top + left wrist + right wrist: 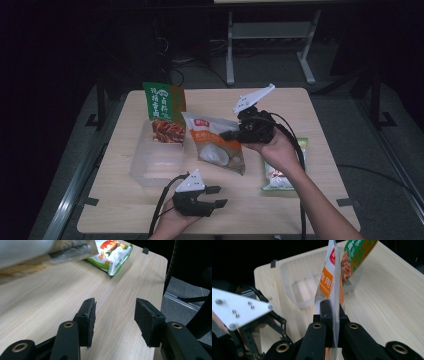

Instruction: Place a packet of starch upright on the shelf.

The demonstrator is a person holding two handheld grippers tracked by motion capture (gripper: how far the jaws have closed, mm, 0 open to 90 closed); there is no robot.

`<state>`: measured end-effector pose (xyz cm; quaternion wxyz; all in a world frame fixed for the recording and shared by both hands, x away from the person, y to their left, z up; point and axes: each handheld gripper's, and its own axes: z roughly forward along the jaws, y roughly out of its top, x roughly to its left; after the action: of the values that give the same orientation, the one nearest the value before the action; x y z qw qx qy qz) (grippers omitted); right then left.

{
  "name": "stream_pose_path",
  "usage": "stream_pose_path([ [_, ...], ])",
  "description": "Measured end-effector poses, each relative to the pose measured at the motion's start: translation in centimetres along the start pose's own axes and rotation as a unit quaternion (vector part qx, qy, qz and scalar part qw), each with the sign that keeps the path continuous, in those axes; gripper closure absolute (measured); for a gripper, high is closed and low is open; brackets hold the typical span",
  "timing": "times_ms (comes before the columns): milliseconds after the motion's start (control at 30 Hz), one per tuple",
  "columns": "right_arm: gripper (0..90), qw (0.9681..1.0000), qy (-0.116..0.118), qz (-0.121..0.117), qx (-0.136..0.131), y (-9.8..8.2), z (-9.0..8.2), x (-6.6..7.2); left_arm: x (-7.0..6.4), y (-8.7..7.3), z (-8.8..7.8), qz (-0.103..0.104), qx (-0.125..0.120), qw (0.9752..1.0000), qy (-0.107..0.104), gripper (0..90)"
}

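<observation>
While the right gripper [333, 322] pinches the white pouch [217, 142] by its edge, it could slip. The left gripper [212, 196] waits open, empty.

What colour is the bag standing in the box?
Green bag, orange below; high view shows it best.

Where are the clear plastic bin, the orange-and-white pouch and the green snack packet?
clear plastic bin [150, 167]: high view, front wall.
orange-and-white pouch [216, 145]: high view, printed front.
green snack packet [113, 251]: left gripper view, printed face.
</observation>
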<state>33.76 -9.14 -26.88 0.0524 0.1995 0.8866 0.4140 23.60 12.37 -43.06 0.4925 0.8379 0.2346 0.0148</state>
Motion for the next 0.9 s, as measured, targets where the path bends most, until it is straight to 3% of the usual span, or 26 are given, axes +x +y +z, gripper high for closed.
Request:
stream_pose_path([
  [33, 90.0, 0.9999, 0.004, 0.01, 0.0, 0.4, 0.0, 0.1, 0.0, 0.0, 0.0, 0.001, -0.001, 1.0, 0.0, 50.8],
  [300, 90.0, 0.9999, 0.01, -0.011, -0.001, 2.4, 0.9, 0.2, -0.1, 0.0, -0.1, 0.008, -0.003, 1.0, 0.002, 48.9],
  [900, 90.0, 0.9993, 0.025, -0.028, -0.004, 6.7, 3.5, 0.2, -0.2, 0.0, -0.4, 0.018, -0.001, 0.9998, 0.01, 46.5],
])
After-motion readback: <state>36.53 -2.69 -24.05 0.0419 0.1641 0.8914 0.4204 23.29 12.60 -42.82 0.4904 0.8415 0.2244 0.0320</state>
